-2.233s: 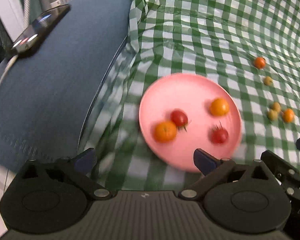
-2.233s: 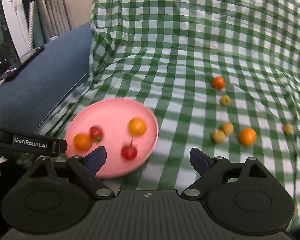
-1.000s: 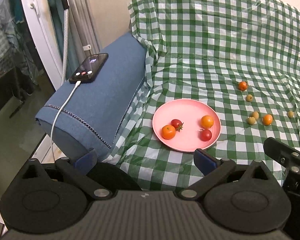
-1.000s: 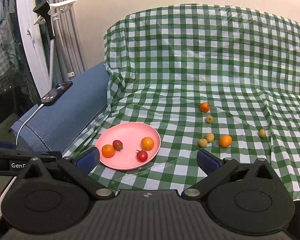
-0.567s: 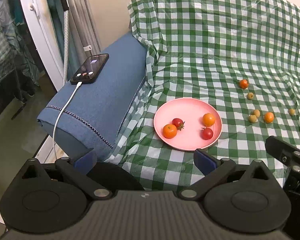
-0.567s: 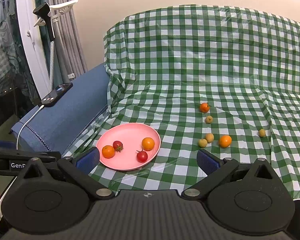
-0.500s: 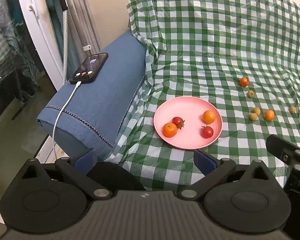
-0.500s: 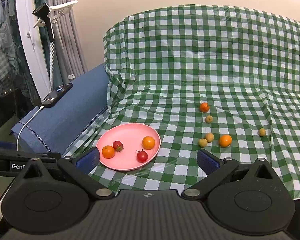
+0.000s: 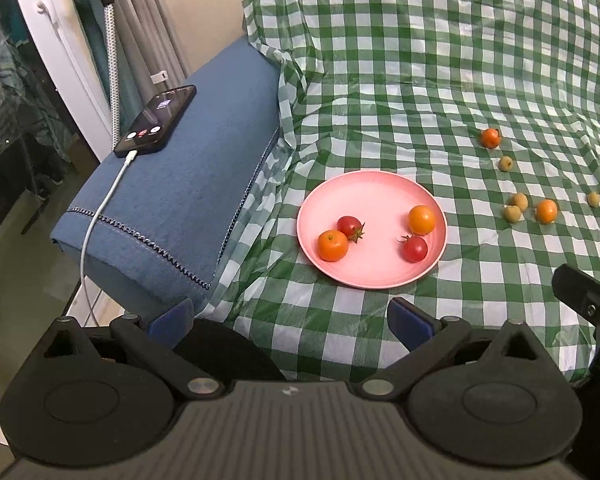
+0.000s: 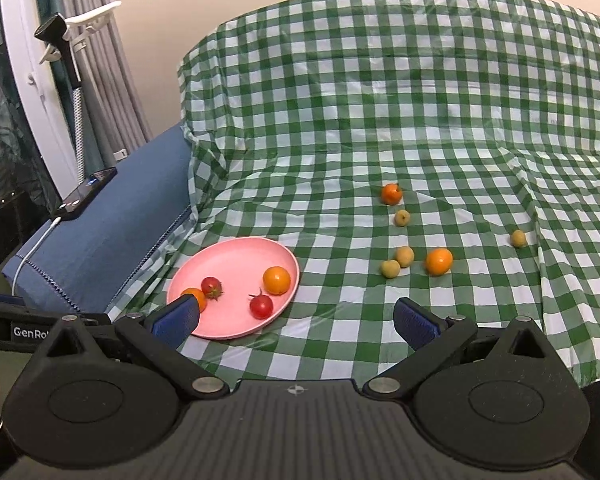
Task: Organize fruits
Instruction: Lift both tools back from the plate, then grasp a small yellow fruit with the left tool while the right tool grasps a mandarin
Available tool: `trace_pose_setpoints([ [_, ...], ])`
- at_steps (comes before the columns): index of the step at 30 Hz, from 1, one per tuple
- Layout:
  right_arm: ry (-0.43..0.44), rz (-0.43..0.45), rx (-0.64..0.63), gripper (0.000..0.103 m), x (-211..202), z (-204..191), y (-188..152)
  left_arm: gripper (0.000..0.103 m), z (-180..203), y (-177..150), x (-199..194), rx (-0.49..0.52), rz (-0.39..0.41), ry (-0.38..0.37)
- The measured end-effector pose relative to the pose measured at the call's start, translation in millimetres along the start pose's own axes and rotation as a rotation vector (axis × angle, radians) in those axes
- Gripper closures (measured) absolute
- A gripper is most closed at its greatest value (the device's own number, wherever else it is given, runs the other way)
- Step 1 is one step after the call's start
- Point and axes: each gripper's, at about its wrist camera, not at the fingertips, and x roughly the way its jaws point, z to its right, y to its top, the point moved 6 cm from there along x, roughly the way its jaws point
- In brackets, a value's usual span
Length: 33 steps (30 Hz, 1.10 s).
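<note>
A green-and-white checked cloth drapes over what looks like a sofa, covering its back and seat, with a bare blue armrest sticking out on the left side. On that armrest lies a phone with its screen lit, and a white cable runs from it down over the armrest's front edge. Out on the covered seat sits a pink plate, close to the front edge of the cloth. Both grippers are held back from the plate, above the near edge of the seat: the left gripper has its blue-tipped jaws spread wide with nothing between them, and the right gripper is likewise spread and empty, its left tip overlapping the plate's near rim in its own view. Four fruits rest in the plate: two oranges, one at the left touching a red tomato, the other at the right just above a second tomato. To the right of the plate, well apart from it, loose fruit is scattered on the cloth: an orange beside two small yellowish fruits, a reddish-orange fruit further back with another small yellow fruit just in front of it, and one lone yellow fruit off to the far right.
</note>
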Motion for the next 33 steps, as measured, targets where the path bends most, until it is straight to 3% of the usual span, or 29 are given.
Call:
trace_pose_setpoints([
  [12,-0.080,-0.028,0.072,0.001,29.0,49.5,-4.8,0.000,54.4,35.8,28.9,0.108,-0.017,-0.030],
  [20,-0.233,-0.020,0.112,0.001,53.5,116.1,-6.8,0.000,129.7,70.3,65.4,0.171,-0.083,-0.174],
  [26,-0.323,-0.025,0.096,0.001,97.2,164.7,-3.4,0.000,194.8,100.4,107.5,0.241,-0.125,-0.245],
  [29,-0.322,-0.030,0.059,0.001,127.5,177.0,-2.5,0.000,222.9,114.4,134.3,0.266,-0.163,-0.289],
  [33,-0.284,-0.071,0.025,0.001,178.2,185.8,-1.7,0.000,242.9,131.0,167.0,0.290,-0.187,-0.268],
])
